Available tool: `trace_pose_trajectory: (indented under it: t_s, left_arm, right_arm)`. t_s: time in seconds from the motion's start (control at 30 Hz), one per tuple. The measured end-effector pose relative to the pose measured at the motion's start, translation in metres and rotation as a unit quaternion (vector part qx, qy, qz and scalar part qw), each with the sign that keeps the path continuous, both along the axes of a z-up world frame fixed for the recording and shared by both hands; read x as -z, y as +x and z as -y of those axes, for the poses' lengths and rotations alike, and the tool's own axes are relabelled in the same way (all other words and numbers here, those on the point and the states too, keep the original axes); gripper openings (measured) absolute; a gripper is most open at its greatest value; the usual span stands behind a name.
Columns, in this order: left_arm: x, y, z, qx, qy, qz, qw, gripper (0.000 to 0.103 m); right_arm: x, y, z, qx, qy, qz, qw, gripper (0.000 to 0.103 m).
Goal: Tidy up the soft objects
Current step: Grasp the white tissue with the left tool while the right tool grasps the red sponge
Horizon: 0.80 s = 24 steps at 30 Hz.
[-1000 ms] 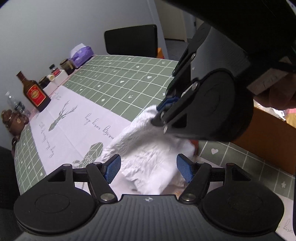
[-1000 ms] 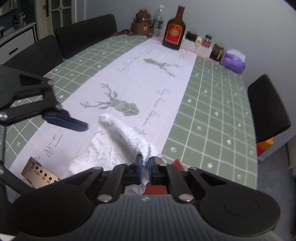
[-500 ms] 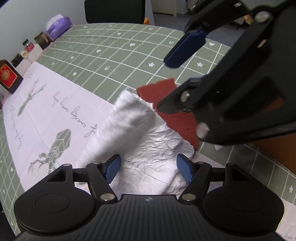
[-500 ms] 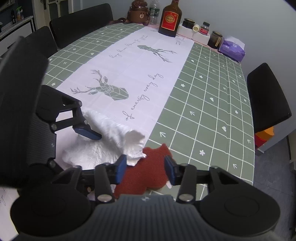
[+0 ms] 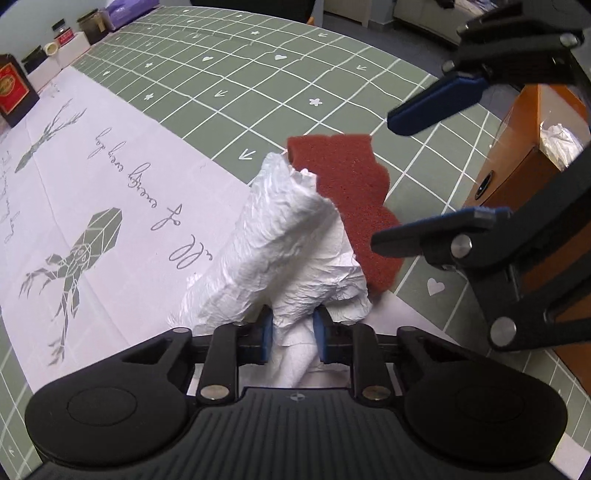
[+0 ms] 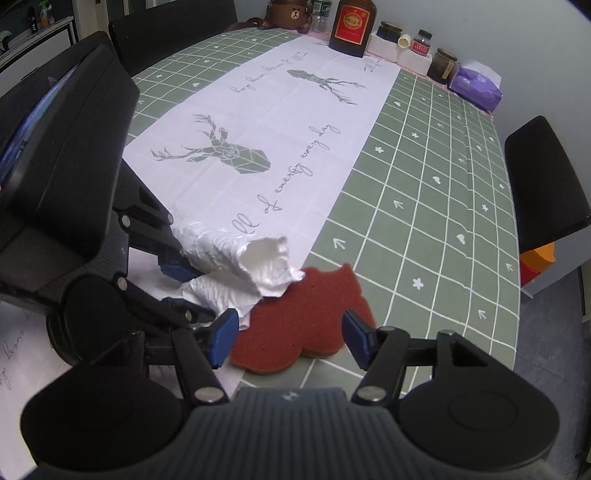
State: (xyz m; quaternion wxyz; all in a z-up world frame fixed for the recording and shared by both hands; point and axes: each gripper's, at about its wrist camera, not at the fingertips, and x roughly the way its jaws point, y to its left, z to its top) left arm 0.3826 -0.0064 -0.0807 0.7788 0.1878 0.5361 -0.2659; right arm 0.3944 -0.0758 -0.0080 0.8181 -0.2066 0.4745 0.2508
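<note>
A: Start with the left wrist view. What has the left gripper got?

B: A crumpled white cloth. The jaws are closing, and the blue pads already pinch a fold of it between them. The rest of the cloth rises in a ridge away from the camera, over the white runner with deer prints.

A: And the red thing?

B: A dark red sponge with a wavy outline, flat on the green checked tablecloth. The far end of the cloth overlaps its near edge. The right gripper hangs above its right side, fingers spread, nothing between them. An orange-brown box stands further right.

A: Now the right wrist view.

B: The right gripper has its jaws opening. The sponge lies between the two blue pads, but neither presses on it. The cloth lies to the left, touching the sponge's upper left edge, and the left gripper has hold of its left end.

A: Anything further back?

B: A brown bottle with a red label, some jars and a purple packet along the far edge of the table, and a black chair on the right.
</note>
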Motion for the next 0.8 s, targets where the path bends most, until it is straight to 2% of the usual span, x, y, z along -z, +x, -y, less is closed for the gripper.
trace_pose_trajectory:
  t_s: [0.2,0.47,0.63,0.8]
  left_arm:
    - [-0.011,-0.003,-0.002,-0.029,0.008,0.028,0.9992,0.015]
    - [-0.043,-0.002,-0.031,-0.091,0.008,0.058,0.9941,0.014]
    - [-0.048,-0.008,-0.054,-0.149,0.019,0.067,0.9864,0.014]
    - [-0.046,-0.020,-0.066,-0.176,0.024,0.074,0.9813,0.014]
  right_arm:
    - [0.001,-0.003,-0.006,0.010,-0.006,-0.008,1.000,0.064]
    - [0.008,-0.007,-0.021,0.028,0.017,-0.044,0.998,0.065]
    - [0.027,-0.002,-0.033,0.098,0.019,-0.072,0.992,0.066]
    - [0.044,0.003,-0.036,0.161,0.023,-0.082,0.983,0.057]
